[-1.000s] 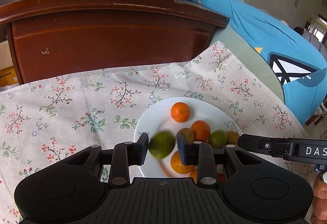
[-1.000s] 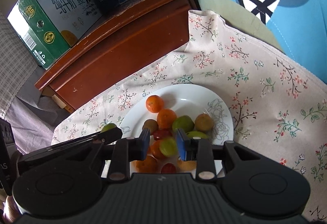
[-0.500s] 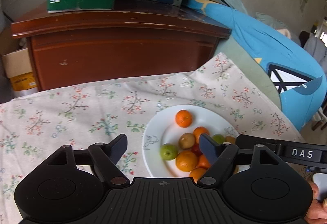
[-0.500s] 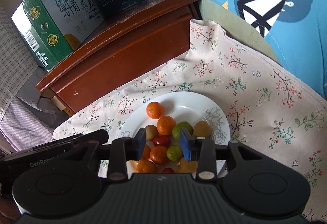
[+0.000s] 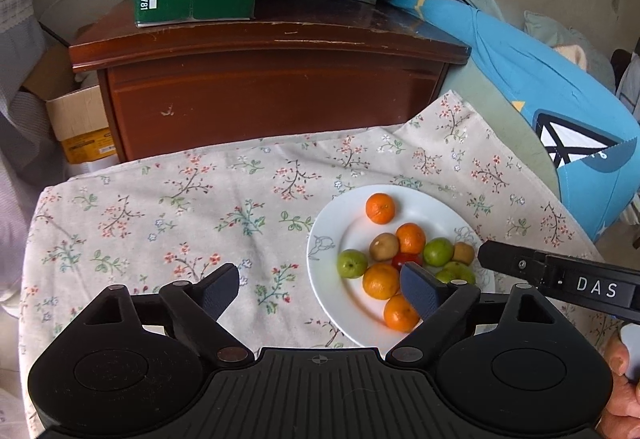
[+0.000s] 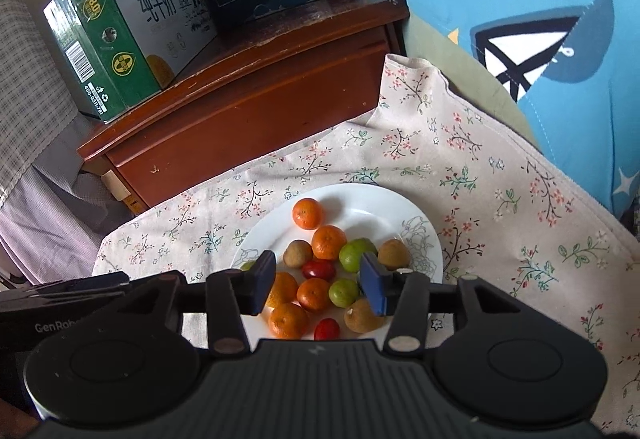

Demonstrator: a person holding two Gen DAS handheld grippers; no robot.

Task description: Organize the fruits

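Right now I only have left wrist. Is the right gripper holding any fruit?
Observer: No. The right gripper is open with nothing between its jaws, poised over the plate.
Operator: Any fruit at the plate's near edge that I can't see?
Observer: Yes, a second cherry tomato by the near rim, beside an orange.
Operator: Anything else there?
Observer: A brown fruit just right of that tomato.
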